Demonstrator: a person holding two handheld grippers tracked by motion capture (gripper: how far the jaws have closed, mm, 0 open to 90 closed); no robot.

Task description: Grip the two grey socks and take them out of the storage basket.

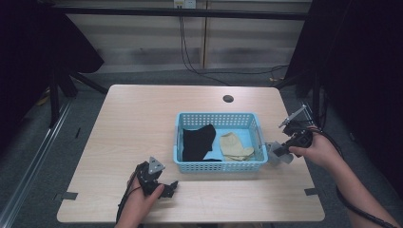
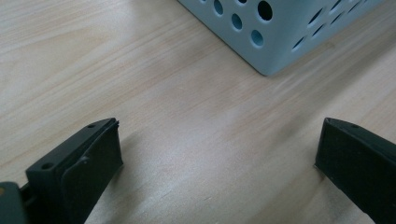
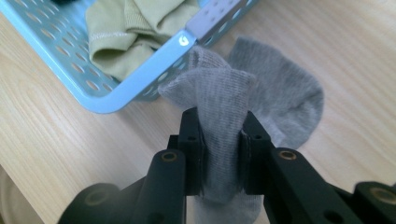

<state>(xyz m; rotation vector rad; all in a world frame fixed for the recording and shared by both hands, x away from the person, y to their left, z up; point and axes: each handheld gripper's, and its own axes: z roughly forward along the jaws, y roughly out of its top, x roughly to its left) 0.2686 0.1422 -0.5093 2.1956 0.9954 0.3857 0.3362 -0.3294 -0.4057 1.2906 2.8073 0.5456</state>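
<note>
Right gripper view first: your right gripper [image 3: 223, 154] has its jaws pinched narrow on a bunched fold of the grey sock [image 3: 261, 93], and the rest of the sock spreads away toward twelve and one o'clock, resting on the wooden table [image 3: 336, 37]. Its long axis runs roughly along the jaws, from six up to one. Just past it, at eleven o'clock, the sock's far fold touches the rounded corner of the blue basket [image 3: 140, 79], with the yellow-green sock [image 3: 126, 32] lying inside. So the basket opening sits up and to eleven from your grip; judging by that, the next move is a lift over that rim.

From the high view, the right gripper [image 1: 284, 151] is at the basket's three o'clock side, beside its wall. Your left gripper [image 1: 166, 186], jaws spread wide and empty, rests at seven o'clock of the basket, farther from the sock. A black sock [image 1: 197, 141] fills the basket's left half.
</note>
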